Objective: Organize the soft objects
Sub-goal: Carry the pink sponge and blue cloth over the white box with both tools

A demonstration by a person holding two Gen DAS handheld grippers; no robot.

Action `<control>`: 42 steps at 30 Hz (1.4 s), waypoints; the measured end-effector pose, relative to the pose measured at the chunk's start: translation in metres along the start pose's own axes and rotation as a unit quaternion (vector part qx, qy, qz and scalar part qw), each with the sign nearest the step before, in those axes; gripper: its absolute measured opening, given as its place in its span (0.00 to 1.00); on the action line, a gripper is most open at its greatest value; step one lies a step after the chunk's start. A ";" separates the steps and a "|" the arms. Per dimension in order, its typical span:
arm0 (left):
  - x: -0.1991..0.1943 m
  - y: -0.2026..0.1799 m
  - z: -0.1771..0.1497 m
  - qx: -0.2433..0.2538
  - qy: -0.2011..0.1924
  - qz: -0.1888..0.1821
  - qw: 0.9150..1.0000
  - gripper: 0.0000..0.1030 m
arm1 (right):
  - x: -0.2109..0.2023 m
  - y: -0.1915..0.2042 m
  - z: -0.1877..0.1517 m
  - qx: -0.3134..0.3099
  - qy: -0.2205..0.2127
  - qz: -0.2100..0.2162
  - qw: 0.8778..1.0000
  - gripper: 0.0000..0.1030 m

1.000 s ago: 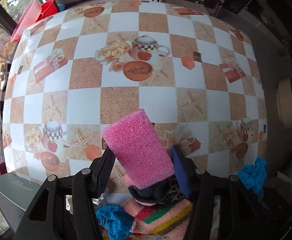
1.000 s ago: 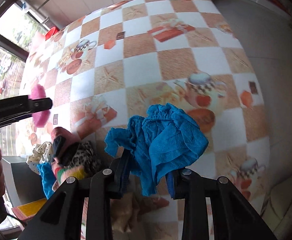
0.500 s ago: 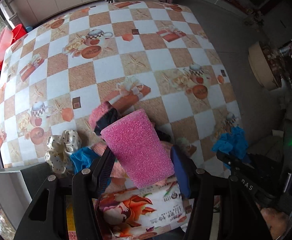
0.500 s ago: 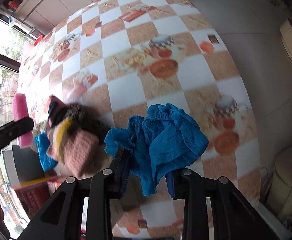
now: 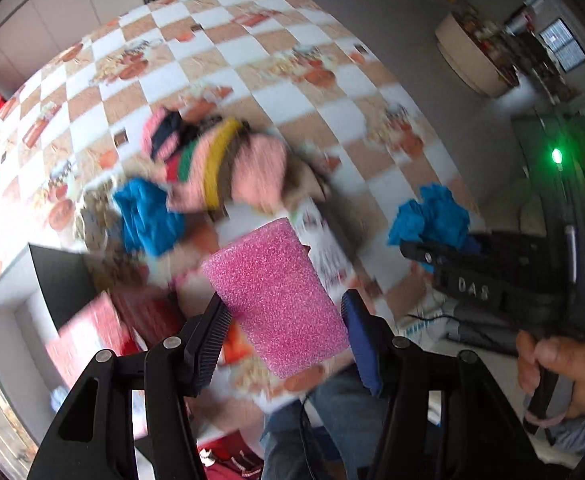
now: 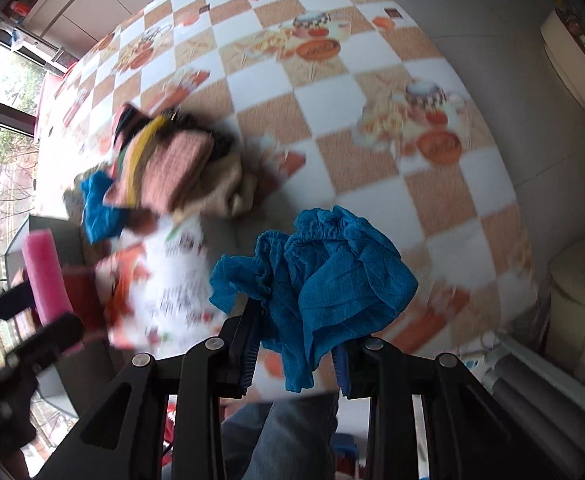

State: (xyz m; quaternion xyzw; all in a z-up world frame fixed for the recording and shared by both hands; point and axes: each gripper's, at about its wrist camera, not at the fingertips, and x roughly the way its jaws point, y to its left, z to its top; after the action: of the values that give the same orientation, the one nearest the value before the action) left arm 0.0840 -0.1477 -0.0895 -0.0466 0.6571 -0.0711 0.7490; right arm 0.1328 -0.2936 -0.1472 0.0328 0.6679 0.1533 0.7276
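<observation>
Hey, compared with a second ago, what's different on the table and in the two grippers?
Both grippers have pulled back toward the near table edge: the pile of soft things, a second ago right under the left gripper, now lies further up in its view. A printed tissue pack and a grey box have come into sight. Unchanged: left jaws clamp the pink sponge, the right gripper the blue cloth.

L gripper clamps pink sponge above table edge.
</observation>
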 end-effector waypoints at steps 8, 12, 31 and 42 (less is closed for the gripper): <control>-0.006 -0.003 -0.064 0.052 0.019 0.007 0.998 0.59 | -0.004 0.022 -0.052 0.003 0.014 -0.001 1.000 0.31; -0.018 0.000 -0.085 0.066 0.009 0.005 0.998 0.59 | -0.001 0.036 -0.073 0.001 0.027 0.009 1.000 0.31; -0.063 0.066 -0.148 -0.033 -0.058 0.038 0.997 0.59 | -0.028 0.113 -0.106 -0.121 -0.012 0.015 0.992 0.31; -0.069 0.110 -0.179 -0.122 -0.073 0.061 0.988 0.59 | -0.038 0.179 -0.127 -0.273 -0.026 0.035 0.961 0.31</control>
State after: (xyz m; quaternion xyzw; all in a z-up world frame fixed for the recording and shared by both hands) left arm -0.0972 -0.0234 -0.0639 -0.1023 0.6062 0.0590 0.7865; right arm -0.0259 -0.1538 -0.0788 -0.1402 0.5796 0.3542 0.7204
